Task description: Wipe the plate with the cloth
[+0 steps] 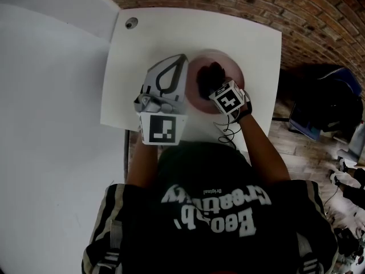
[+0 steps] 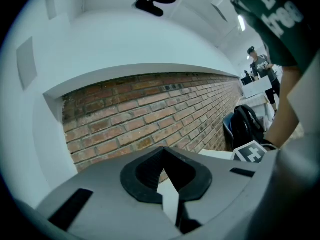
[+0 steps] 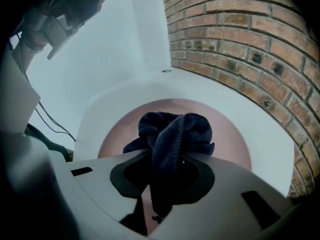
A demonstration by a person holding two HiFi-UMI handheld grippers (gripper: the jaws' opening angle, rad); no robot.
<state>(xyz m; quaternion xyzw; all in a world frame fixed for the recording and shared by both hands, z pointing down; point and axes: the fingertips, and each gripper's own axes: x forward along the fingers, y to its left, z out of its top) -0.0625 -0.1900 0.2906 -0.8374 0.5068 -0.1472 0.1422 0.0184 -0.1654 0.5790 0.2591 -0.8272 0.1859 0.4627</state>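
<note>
A pink plate (image 1: 231,68) lies on the white table (image 1: 148,44), slightly right of its middle. A bunched dark blue cloth (image 1: 209,79) rests on the plate, and my right gripper (image 1: 217,89) is shut on it. In the right gripper view the cloth (image 3: 175,129) bulges out ahead of the gripper (image 3: 167,156) over the plate (image 3: 230,144). My left gripper (image 1: 171,73) sits just left of the plate, shut with nothing between its jaws. In the left gripper view this gripper (image 2: 162,151) tilts up toward the brick wall, so the plate is out of sight there.
A round cable hole (image 1: 132,22) sits in the table's far left corner. A brick wall (image 1: 285,10) runs behind the table. A dark bag (image 1: 331,96) lies on the floor to the right. A thin black cable (image 1: 228,133) hangs off the table's near edge.
</note>
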